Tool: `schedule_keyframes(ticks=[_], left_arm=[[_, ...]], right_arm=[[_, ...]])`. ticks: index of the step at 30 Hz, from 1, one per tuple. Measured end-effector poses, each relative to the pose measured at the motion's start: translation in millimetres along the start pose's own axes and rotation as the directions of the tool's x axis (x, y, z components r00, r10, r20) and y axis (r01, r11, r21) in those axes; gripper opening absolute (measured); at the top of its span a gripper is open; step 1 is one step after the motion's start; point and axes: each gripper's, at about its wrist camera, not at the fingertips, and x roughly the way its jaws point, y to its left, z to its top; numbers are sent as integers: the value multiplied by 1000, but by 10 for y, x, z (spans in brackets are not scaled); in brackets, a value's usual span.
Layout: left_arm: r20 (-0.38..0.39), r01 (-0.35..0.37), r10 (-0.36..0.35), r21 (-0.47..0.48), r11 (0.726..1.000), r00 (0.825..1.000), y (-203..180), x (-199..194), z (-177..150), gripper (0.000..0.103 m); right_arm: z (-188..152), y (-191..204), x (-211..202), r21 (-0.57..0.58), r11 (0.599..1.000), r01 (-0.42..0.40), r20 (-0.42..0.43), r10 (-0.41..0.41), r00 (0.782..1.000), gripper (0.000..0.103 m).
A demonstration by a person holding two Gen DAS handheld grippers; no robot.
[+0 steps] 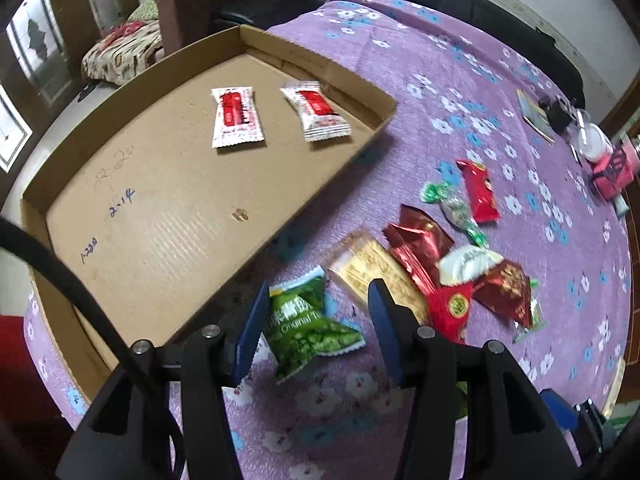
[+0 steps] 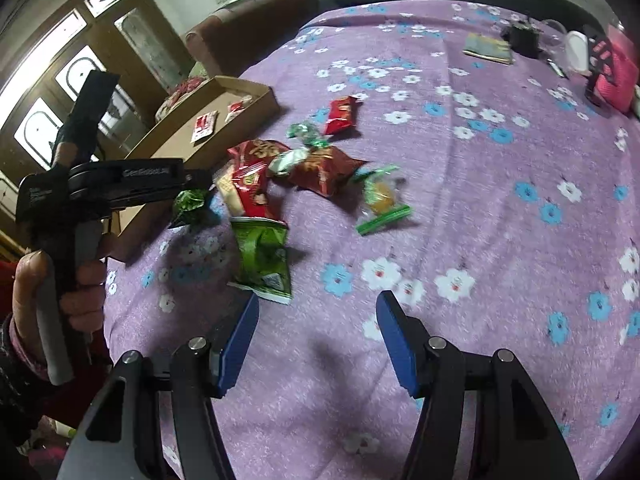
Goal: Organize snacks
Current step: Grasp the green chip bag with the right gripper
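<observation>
A shallow cardboard tray lies at the left of the purple flowered cloth, with two white-and-red snack packets in it. My left gripper is open, its blue fingers on either side of a green pea packet beside the tray. A pile of red, gold and green snacks lies to its right. My right gripper is open and empty above the cloth, just short of a second green packet. The pile and the tray show beyond it.
A book, a black object, a clear container and a pink item sit at the far right of the cloth. A dark sofa runs behind the table. The left gripper's handle and the hand holding it show at the left.
</observation>
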Motion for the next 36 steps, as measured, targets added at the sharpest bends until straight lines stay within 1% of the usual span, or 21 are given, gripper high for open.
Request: schedule_keyframes(ticks=[2,3,4,5,6,9,13,15,17,20,22,23,24,25,26,29,34,36], left_arm=[[-22,10,-11,-25,1000,1000,58,51,11,53],[-44,28,-30,-38,999,999,83,84,9,53],[-84,51,-57,-69,996,995,128,151,-10,53],[-97,57,-66,-86,995,993,155,181,-30,51],[-73,59,-66,-89,994,995,168,157,-50,50],[-73,58,-63,-66,996,995,163,158,-91,51],[-80,66,-72,-68,995,994,181,145,-82,51],[-82,68,-74,-68,995,994,190,144,-85,51],[-83,65,-69,-57,996,994,172,143,-84,51],[-82,65,-68,-43,997,994,153,124,-116,50],[-80,65,-67,-35,997,995,139,115,-146,47],[-78,67,-70,-32,997,994,137,106,-159,43],[-79,75,-77,-29,997,994,134,102,-171,37],[-81,89,-92,-29,996,992,139,94,-184,34],[-86,107,-110,-30,994,990,140,93,-191,29],[-106,137,-141,-38,990,984,136,94,-217,19],[-126,165,-166,-16,986,978,91,51,-327,14],[-138,186,-185,-3,982,973,75,17,-406,11]], right_arm=[[45,99,52,-29,1000,-10,2,10,1000,61],[68,148,82,-40,999,-19,5,19,1000,61],[85,179,116,-47,999,-28,3,28,1000,61],[104,206,157,-51,998,-27,1,28,1000,61],[130,236,221,-54,998,-20,-2,20,1000,61],[177,275,377,-54,998,-19,-24,18,1000,61],[210,368,481,-111,994,-8,-25,5,1000,60],[224,407,519,-131,991,11,-20,-14,1000,56],[230,429,580,-155,988,14,-39,-20,999,41],[215,417,588,-182,983,38,-32,-44,999,32],[208,395,580,-181,983,35,-33,-42,999,29],[198,387,571,-185,982,40,-31,-47,998,27],[187,377,561,-190,981,46,-31,-52,998,27],[182,372,557,-192,980,49,-31,-56,998,27],[169,365,545,-197,979,53,-32,-61,998,26],[140,346,527,-195,979,60,-33,-68,997,26],[19,256,423,-191,980,64,-37,-72,997,26],[-56,212,361,-188,980,62,-40,-70,997,26]])
